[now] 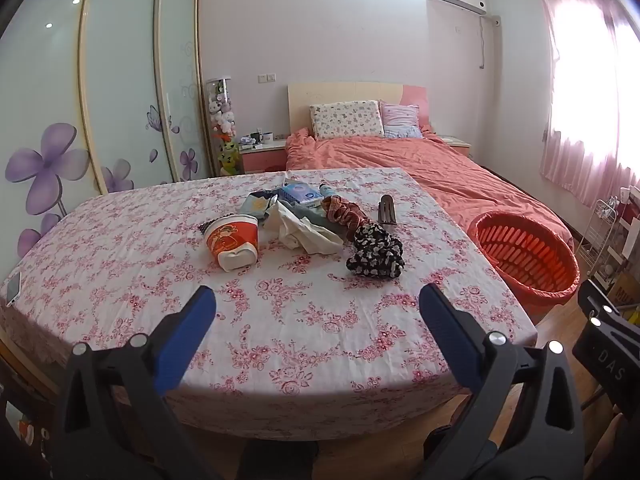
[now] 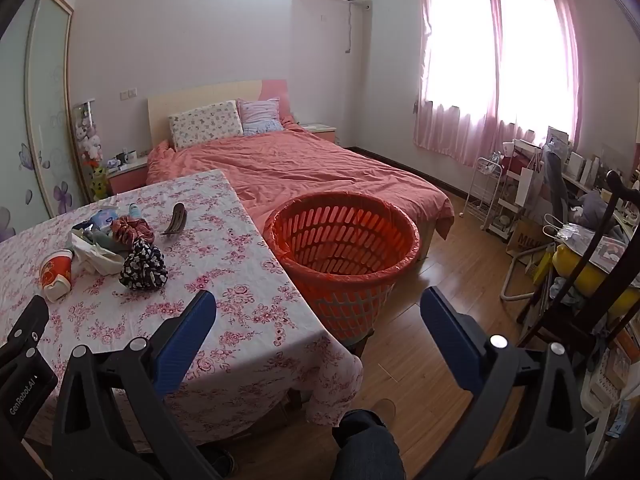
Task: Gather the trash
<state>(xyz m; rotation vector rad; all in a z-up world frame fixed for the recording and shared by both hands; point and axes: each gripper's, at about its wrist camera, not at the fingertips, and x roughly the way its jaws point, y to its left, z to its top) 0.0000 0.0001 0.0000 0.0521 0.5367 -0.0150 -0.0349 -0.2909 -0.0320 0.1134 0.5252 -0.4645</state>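
A red and white paper cup [image 1: 233,243] lies on its side on the floral table [image 1: 120,248], next to crumpled white paper [image 1: 304,232], a blue tissue pack [image 1: 301,194] and other small items. An orange basket [image 1: 524,256] lined with a bag stands right of the table; it also shows in the right wrist view [image 2: 344,248]. My left gripper [image 1: 318,300] is open and empty above the table's near part. My right gripper [image 2: 318,304] is open and empty, held over the table's right corner in front of the basket. The cup [image 2: 56,274] also shows there.
A black floral scrunchie [image 1: 374,256], a brown scrunchie [image 1: 346,214] and a brown hair clip [image 1: 387,210] lie on the table. A phone [image 1: 14,288] sits at its left edge. A bed [image 2: 304,168] is behind; a chair [image 2: 576,264] and cluttered shelves stand right.
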